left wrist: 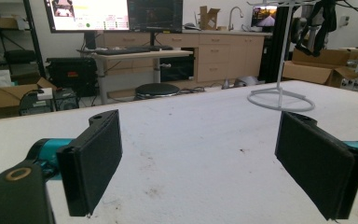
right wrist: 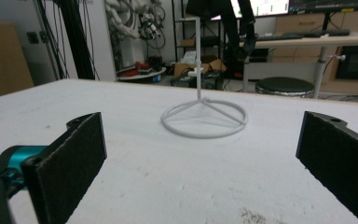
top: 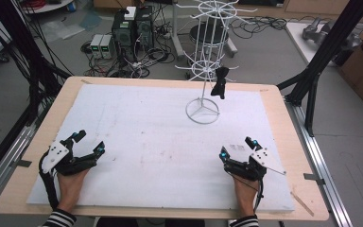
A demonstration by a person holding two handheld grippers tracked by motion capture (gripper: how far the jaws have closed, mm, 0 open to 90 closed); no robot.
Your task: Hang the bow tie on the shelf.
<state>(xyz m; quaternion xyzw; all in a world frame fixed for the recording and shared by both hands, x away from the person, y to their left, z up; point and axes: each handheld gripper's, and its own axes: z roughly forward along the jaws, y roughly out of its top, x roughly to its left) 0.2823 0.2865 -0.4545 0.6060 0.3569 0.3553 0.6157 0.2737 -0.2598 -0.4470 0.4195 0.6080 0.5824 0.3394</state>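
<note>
Left gripper (top: 88, 143) and right gripper (top: 237, 147) low on white mat (top: 137, 132), jaws spread wide, empty; black bow tie (top: 221, 81) hanging from white wire rack (top: 203, 71), well apart from both

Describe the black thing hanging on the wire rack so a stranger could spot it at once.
Start at the white mat covering the wooden table, then find the tall white wire rack standing on a ring base toward the far side. On one of its lower hooks hangs a small black bow, the only dark item on the otherwise bare white rack.
</note>
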